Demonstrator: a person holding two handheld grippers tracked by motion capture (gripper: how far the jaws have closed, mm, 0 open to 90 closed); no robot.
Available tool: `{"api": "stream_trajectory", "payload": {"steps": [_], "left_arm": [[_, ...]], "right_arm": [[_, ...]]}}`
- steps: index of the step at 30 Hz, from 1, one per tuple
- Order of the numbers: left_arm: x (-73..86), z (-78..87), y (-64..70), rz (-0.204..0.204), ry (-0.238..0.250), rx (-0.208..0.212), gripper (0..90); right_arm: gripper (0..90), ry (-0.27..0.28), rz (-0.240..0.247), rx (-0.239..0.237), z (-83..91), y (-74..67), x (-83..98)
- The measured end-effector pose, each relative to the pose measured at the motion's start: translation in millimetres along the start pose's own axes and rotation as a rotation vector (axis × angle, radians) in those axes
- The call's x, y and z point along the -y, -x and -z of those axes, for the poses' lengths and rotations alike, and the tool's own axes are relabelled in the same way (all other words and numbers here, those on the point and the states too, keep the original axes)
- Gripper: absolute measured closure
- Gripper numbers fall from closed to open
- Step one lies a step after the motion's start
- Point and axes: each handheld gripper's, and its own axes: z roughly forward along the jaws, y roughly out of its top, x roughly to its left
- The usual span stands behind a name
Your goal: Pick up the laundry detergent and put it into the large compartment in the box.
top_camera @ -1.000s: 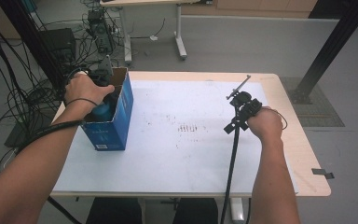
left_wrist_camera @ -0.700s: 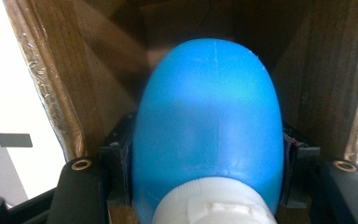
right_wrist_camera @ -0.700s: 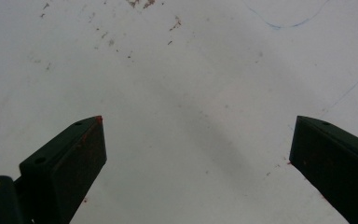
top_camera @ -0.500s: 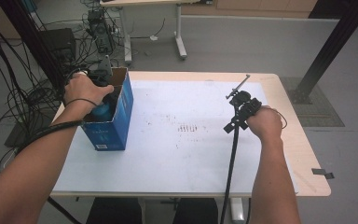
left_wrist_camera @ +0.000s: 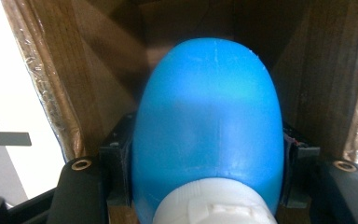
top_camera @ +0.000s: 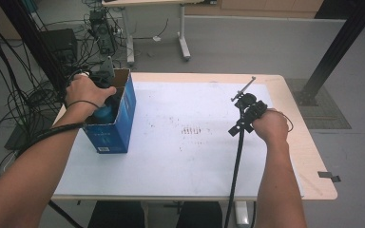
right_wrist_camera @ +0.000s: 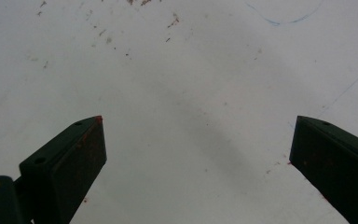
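At the left of the high view, the left gripper (top_camera: 105,97) is down inside an open blue box (top_camera: 119,124) that stands on the white mat (top_camera: 185,152) of the table. In the left gripper view its jaws are pinching a blue bottle (left_wrist_camera: 207,126) with a white cap (left_wrist_camera: 216,205), one jaw on each side. The brown cardboard walls (left_wrist_camera: 70,79) of the box stand close around the bottle on both sides and behind it.

At the right of the high view, the right gripper (top_camera: 247,108) is held above the mat, well apart from the box. Its jaws are spread wide with nothing between them, over white surface with small brown specks (right_wrist_camera: 135,28).

Beyond the table, in the upper left of the high view, lie many black cables (top_camera: 33,80).
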Motion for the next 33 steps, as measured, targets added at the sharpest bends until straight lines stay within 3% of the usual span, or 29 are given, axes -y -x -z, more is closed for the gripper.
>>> {"api": "stream_trajectory", "payload": {"steps": [33], "left_arm": [[2.7,-0.1,2.5,0.004,0.007,-0.004,37.2]], "right_arm": [[3.6,0.007,-0.003,-0.003,-1.0,1.7,4.7]]}}
